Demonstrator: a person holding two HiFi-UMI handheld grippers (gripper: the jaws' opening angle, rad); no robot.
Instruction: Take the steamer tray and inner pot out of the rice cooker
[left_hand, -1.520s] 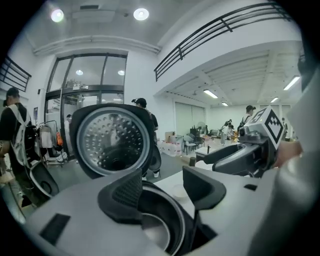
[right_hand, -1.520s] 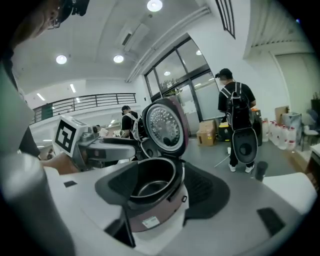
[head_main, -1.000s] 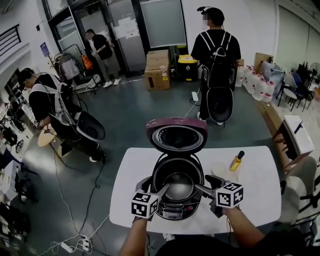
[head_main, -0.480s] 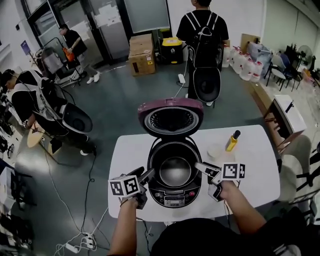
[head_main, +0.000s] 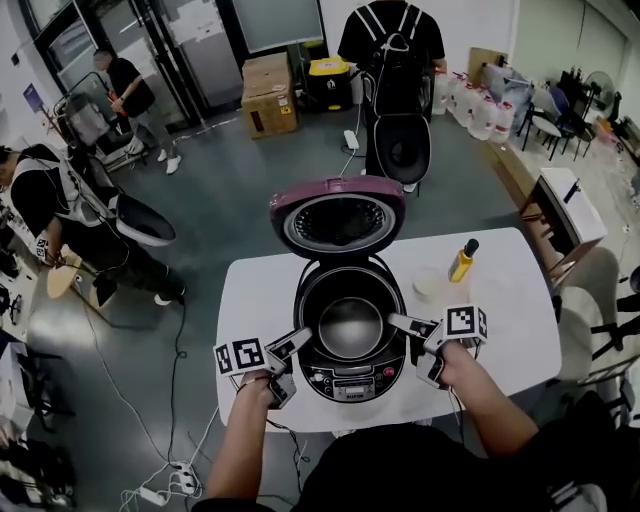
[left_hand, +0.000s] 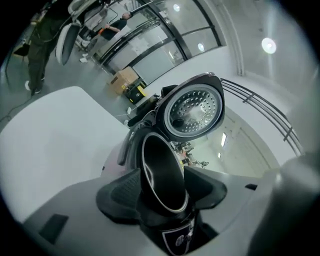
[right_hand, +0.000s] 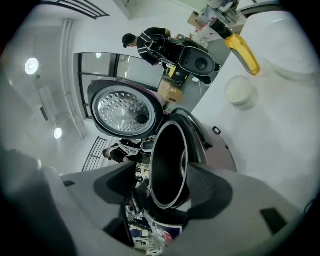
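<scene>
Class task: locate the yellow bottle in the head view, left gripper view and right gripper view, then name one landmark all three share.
Head view: the yellow bottle stands on the white table, right of the rice cooker.
Left gripper view: not in it.
Right gripper view: yellow bottle at top right, above the white bowl.
Shared landmark: the rice cooker's raised lid.

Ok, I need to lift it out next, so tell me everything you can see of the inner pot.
The inner pot is round, dark metal with a thin bright rim and a shiny bottom, and looks empty. It sits upright, fully seated in the open rice cooker on the white table. The left tongs, whose jaws have just been closing, and the right tongs stand open at opposite sides of its rim; no pad visibly presses on it.
</scene>
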